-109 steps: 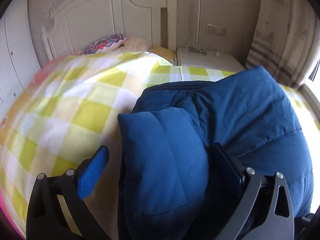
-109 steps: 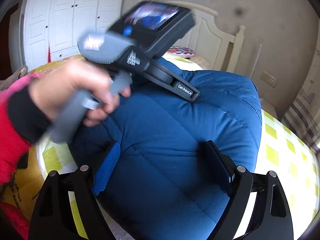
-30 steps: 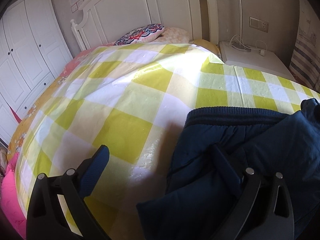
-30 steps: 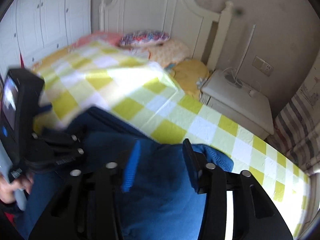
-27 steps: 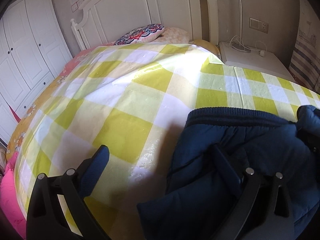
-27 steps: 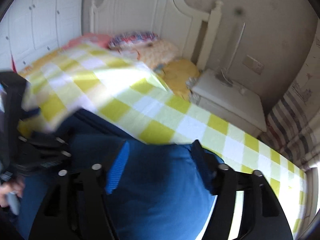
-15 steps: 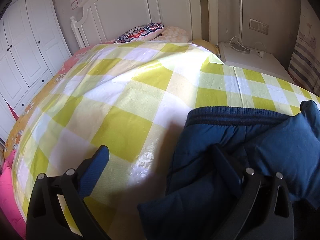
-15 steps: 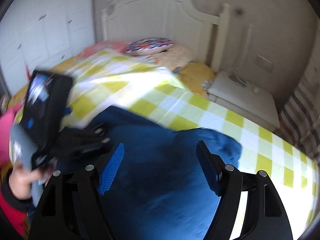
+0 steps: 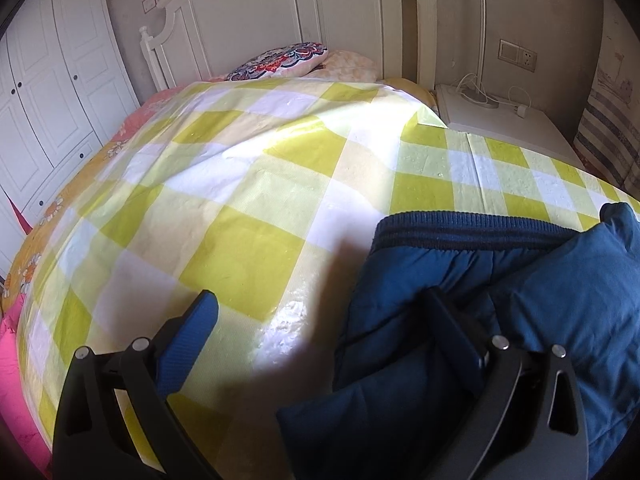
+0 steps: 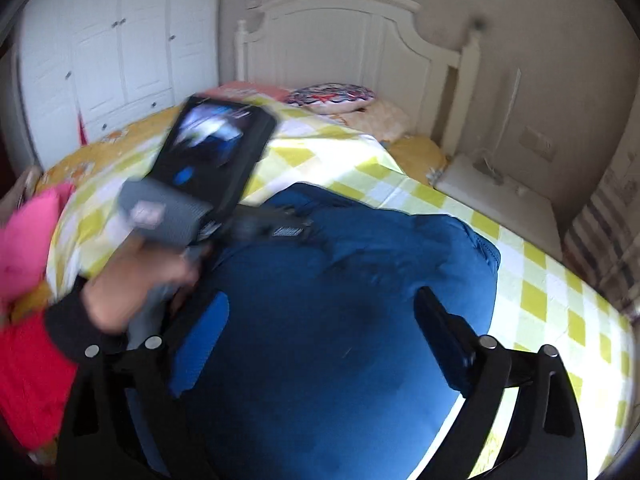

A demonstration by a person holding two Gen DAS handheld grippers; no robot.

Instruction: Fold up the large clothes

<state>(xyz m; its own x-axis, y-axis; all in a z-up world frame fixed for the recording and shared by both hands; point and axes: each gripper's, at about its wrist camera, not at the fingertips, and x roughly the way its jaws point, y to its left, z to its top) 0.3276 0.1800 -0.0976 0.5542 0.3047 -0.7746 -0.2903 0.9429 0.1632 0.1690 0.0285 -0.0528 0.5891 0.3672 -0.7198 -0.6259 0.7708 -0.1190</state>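
My right gripper [image 10: 322, 320] has pulled back from the blue jacket [image 10: 340, 320]; its jaws, narrow a second ago, are opening wide above the folded bulk on the bed [image 9: 240, 184]. My left gripper [image 9: 320, 320] stays wide open, gripping nothing, at the jacket's edge.

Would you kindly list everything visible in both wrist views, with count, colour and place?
jacket: 1, blue, on the sheet, near side.
sheet: 1, yellow and white checks, over the bed.
pillow: 1, patterned, by the headboard.
headboard: 1, white, far end.
nightstand: 1, white, right of the bed.
lamp: 1, white, on the nightstand.
socket: 1, on the wall.
wardrobe: 1, white, left.
hand: 1, red sleeve, holds the left claw's handle.
left claw: open, jacket edge between its pads.
right claw: opening, above the jacket.
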